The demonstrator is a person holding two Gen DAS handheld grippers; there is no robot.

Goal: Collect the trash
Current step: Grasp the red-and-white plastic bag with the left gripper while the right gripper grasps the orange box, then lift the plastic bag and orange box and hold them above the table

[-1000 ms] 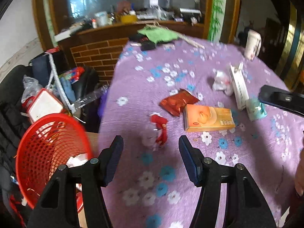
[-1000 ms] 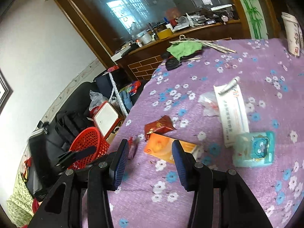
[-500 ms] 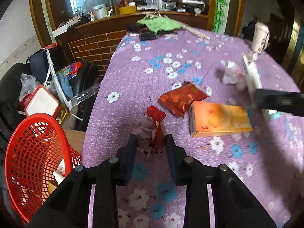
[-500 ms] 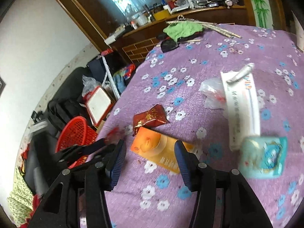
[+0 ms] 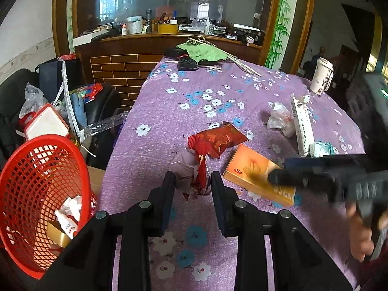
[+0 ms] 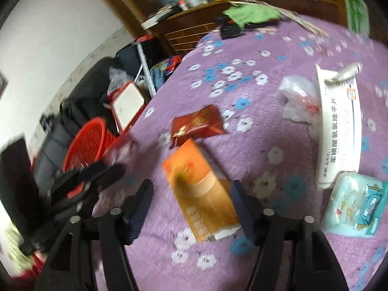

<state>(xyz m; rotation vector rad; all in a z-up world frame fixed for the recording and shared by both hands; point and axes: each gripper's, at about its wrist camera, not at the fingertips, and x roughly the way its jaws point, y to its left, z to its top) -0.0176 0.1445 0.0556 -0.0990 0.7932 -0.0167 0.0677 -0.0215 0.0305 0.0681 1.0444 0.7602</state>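
Observation:
My left gripper (image 5: 192,189) is shut on a crumpled grey and red wrapper (image 5: 194,167), held just above the purple flowered tablecloth (image 5: 169,101). My right gripper (image 6: 191,194) is open, its fingers on either side of an orange box (image 6: 198,189) that lies flat on the cloth. The orange box also shows in the left wrist view (image 5: 254,172), with the right gripper's fingers (image 5: 315,177) blurred over it. A red foil packet (image 5: 220,139) lies just beyond. A red mesh basket (image 5: 36,194) with some trash in it stands at the left, beside the table.
A crumpled clear bag (image 6: 298,101), a long white medicine box (image 6: 339,126) and a light blue tissue pack (image 6: 354,206) lie at the right. A paper cup (image 5: 321,75) stands at the far right. Green cloth (image 5: 201,52) lies at the far end. Bags crowd the floor at left.
My left gripper closed on the crumpled wrapper and lifted it slightly. My right gripper moved down and forward until its open fingers straddle the orange box.

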